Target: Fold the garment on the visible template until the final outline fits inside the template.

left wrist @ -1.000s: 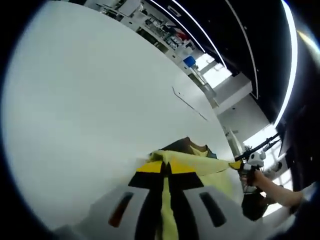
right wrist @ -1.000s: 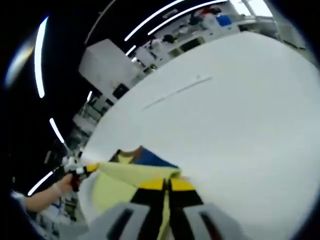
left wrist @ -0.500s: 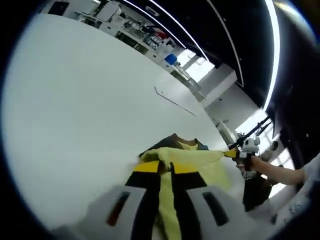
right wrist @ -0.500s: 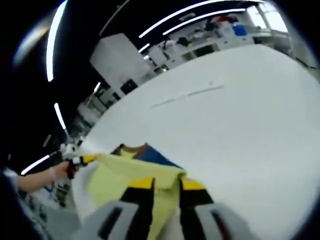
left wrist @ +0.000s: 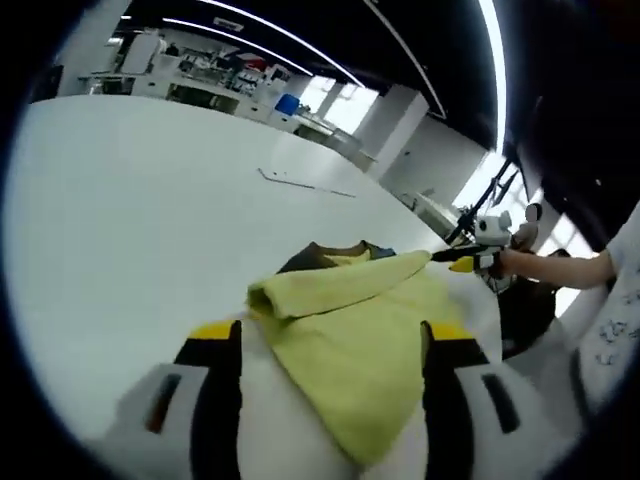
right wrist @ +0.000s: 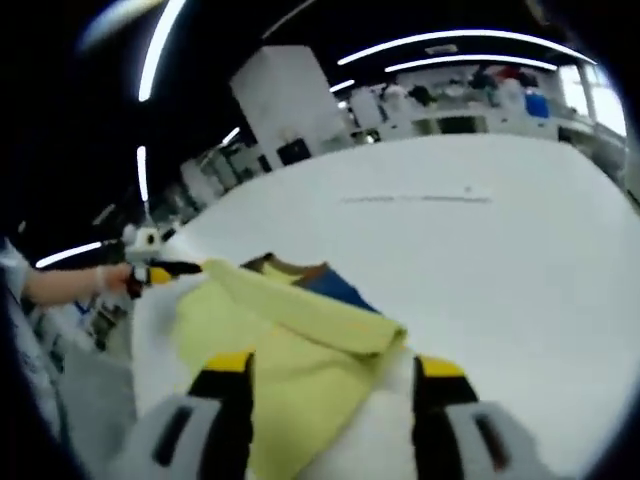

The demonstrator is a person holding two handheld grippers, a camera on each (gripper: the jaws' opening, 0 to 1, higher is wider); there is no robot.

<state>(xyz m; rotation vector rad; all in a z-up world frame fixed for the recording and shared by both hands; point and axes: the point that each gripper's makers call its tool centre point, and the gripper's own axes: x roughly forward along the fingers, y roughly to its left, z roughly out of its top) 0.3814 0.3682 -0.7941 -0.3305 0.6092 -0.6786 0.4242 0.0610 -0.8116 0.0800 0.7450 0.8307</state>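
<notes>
On the white table (left wrist: 120, 220), pale yellow cloth garment (left wrist: 360, 340) lies bunched between both tools, dark collar and blue patch at its far edge. Left gripper (left wrist: 330, 345) jaws apart, cloth draped between them. Right gripper (right wrist: 330, 365) same (wide apart, fabric across the gap). Thin template line (right wrist: 415, 198) well beyond.

**Lab hall around my white table**

I see a broad white table (left wrist: 130, 230) under a dark ceiling (right wrist: 330, 30) with long light strips (right wrist: 460, 45). Cluttered benches (left wrist: 190, 75) sit at 11 o'clock, bright windows (left wrist: 340, 100) at 12, a white pillar (right wrist: 285, 100) beyond.
</notes>
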